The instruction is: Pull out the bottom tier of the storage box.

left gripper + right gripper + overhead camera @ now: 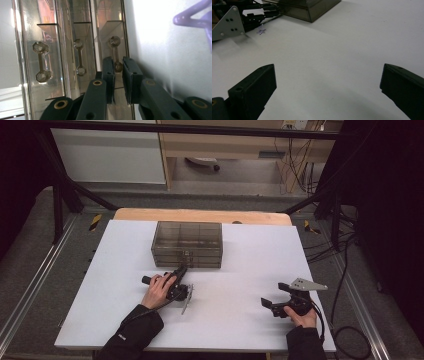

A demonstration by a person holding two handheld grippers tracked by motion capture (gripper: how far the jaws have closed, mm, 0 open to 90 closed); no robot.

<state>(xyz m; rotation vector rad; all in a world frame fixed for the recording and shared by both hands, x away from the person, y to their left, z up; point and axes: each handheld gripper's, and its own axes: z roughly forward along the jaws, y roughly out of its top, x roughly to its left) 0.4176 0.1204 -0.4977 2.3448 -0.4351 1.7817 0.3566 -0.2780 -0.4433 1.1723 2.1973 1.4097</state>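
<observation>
Left tool closing in on a drawer handle

On the white worktop (240, 320), the smoky clear drawer box (187, 244) is sitting far centre; the left tool (118, 71) is reaching its near face, jaws narrowly parted astride the bottom drawer handle (115, 53), seemingly not yet clenched. Next probably: pinching, pulling. The right tool (327, 85) is idling released, near right.
</observation>
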